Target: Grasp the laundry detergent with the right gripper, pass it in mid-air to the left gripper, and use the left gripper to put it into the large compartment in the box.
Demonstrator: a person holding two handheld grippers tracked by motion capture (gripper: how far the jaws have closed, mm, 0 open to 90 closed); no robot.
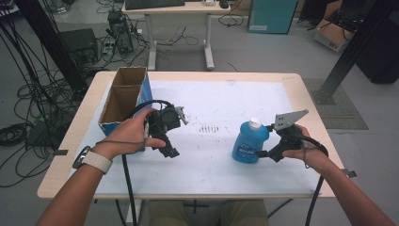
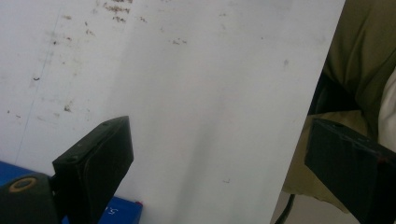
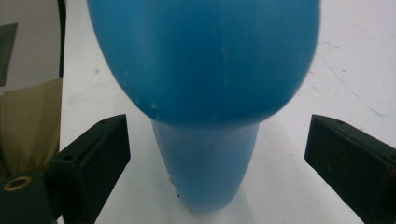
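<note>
Right gripper (image 3: 217,154) stands with jaws apart around the blue bottle (image 1: 250,141), not touching; I'd centre it before squeezing. Left gripper (image 2: 219,154) hangs apart, empty.

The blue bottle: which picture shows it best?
The high view. There the whole bottle stands upright on the table, white cap and label showing. The right gripper view is so close it shows just the bottle's blue body between the open jaws. The left gripper view looks at bare table.

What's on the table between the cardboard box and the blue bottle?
In the high view, the left gripper hangs between the cardboard box and blue bottle, above a white mat bearing dark scuffs.
</note>
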